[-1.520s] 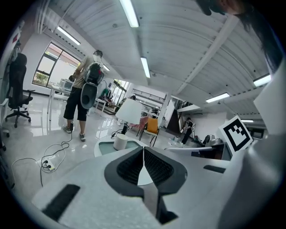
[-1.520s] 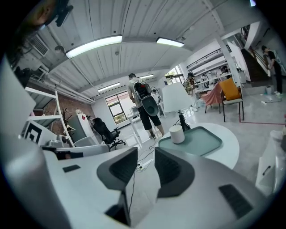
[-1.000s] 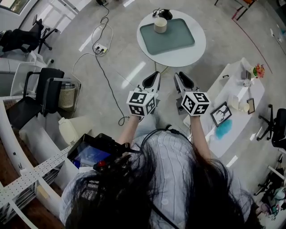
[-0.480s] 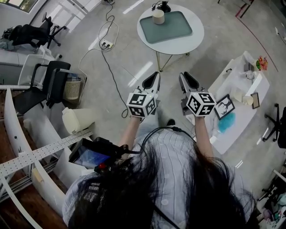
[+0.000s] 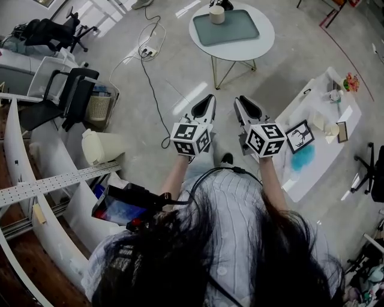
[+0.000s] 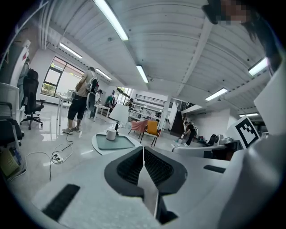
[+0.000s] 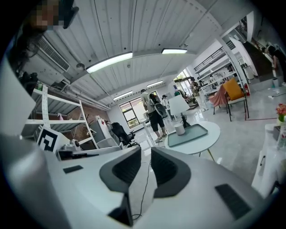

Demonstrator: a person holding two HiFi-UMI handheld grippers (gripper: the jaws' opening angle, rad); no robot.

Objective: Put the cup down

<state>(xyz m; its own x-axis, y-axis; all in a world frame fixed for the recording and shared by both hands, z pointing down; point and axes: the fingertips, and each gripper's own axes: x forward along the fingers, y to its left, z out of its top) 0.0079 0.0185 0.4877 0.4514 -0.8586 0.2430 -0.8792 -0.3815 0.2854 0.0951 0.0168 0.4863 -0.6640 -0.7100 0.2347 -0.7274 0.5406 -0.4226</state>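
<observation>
**Spotter:** Where is the cup from where you sit?

**Operator:** The cup [image 5: 217,15] stands upright on the grey tray [image 5: 240,27], at its far left corner, on the round table [image 5: 264,42]. It is well apart from both grippers. Both gripper views show it [image 6: 111,133] small and distant, with open floor between.

**Spotter:** So neither one has it?

**Operator:** Neither. The left gripper [image 5: 209,101] has its jaws pressed together with nothing in them. The right gripper [image 5: 241,103] has just been closing and now shows a narrow slot, also with nothing in it. Only floor and a cable [image 5: 153,90] show through that slot.

**Spotter:** Then what does doing this well look like now?

**Operator:** I judge the placing done, since the cup sits flat and square on the tray. The job is to leave it alone. I hold both grippers side by side and close to level, aimed towards the table, so the cup is visible between them. I avoid any sweep back over the tray.

**Spotter:** Anything to watch?

**Operator:** The cable trails across the floor on my left, and the white side table [image 5: 312,120] crowds my right. I would keep my hands in close and step carefully.
</observation>
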